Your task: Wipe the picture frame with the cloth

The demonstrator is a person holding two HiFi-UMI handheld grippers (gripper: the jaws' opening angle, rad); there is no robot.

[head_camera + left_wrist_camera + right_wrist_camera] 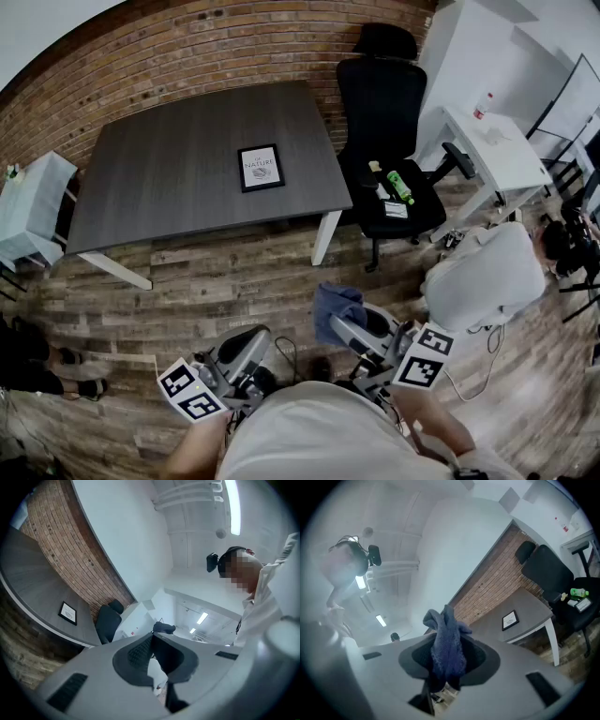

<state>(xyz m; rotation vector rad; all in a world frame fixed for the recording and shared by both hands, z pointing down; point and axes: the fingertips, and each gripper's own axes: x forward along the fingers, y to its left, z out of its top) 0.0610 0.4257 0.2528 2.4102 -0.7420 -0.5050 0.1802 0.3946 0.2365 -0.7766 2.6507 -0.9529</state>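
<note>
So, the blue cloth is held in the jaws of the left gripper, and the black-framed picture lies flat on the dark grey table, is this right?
Not quite: the crumpled blue cloth is held in the jaws of the right gripper, not the left gripper, as the right gripper view shows. The black-framed picture does lie flat on the dark grey table.

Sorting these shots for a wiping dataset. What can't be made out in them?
Picture frame: its fine print, too small in every view.
Cloth: lower end, hidden inside the right tool, right gripper view.
Green bottle on the office chair: label too small, head view.
</note>
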